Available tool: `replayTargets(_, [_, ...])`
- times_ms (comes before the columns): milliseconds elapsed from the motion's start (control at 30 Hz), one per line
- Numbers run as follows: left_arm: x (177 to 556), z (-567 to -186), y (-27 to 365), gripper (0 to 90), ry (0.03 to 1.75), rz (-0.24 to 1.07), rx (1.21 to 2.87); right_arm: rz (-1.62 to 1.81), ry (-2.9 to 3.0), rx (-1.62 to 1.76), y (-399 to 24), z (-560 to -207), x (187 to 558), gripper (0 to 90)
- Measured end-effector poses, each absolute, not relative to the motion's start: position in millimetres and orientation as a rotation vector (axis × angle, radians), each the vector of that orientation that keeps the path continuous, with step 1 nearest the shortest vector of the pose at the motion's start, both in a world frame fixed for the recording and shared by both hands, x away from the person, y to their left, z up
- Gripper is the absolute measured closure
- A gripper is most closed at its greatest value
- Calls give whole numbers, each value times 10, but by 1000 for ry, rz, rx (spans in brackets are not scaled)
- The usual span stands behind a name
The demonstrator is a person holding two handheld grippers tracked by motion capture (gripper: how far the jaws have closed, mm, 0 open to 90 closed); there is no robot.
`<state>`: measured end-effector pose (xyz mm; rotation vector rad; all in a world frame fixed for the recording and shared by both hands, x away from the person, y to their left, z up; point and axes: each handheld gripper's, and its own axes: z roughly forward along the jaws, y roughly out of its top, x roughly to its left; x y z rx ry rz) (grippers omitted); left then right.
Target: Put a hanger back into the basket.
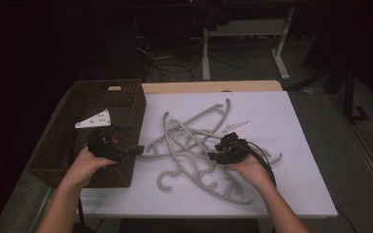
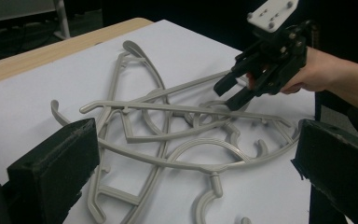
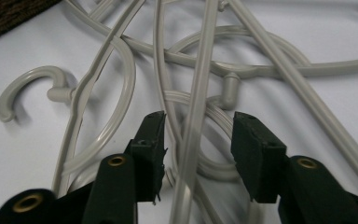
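right gripper (image 3: 198, 135) jaws apart astride one bar of hanger pile (image 1: 199, 145) | left gripper (image 1: 119, 145) wide open, empty, over basket (image 1: 58, 141) beside pile | advice: close squarely on that single bar

Basket (image 1: 126, 104) sits at left edge of desk (image 1: 291, 145). Hangers (image 1: 194, 145) lie tangled, overlapping, mid-desk just right of it. Left tongs (image 1: 128, 141) over basket's right wall; right tongs (image 1: 218, 149) over the tangle.

Dim room, dark floor (image 1: 359, 145), white table legs (image 1: 206, 53) standing beyond the table's far edge, tangled black cables (image 1: 175, 68) on the floor near them, light falling on the white tabletop (image 1: 291, 194)
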<state>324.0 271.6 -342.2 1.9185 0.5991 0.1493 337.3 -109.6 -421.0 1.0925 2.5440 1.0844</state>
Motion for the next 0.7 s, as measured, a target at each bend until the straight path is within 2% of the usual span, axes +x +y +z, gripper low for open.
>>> replayTargets(167, [3239, -3423, 2713, 0, 599, 148, 1920, 1026, 2572, 1091, -947, -4296, 3460, 604])
replayTargets(433, [3236, -3423, 2705, 0, 594, 143, 1924, 963, 2589, 1076, -872, -4372, 3509, 755])
replayTargets(700, [3235, -3422, 2701, 0, 594, 140, 1926, 974, 2554, 1077, -915, -4337, 3515, 798])
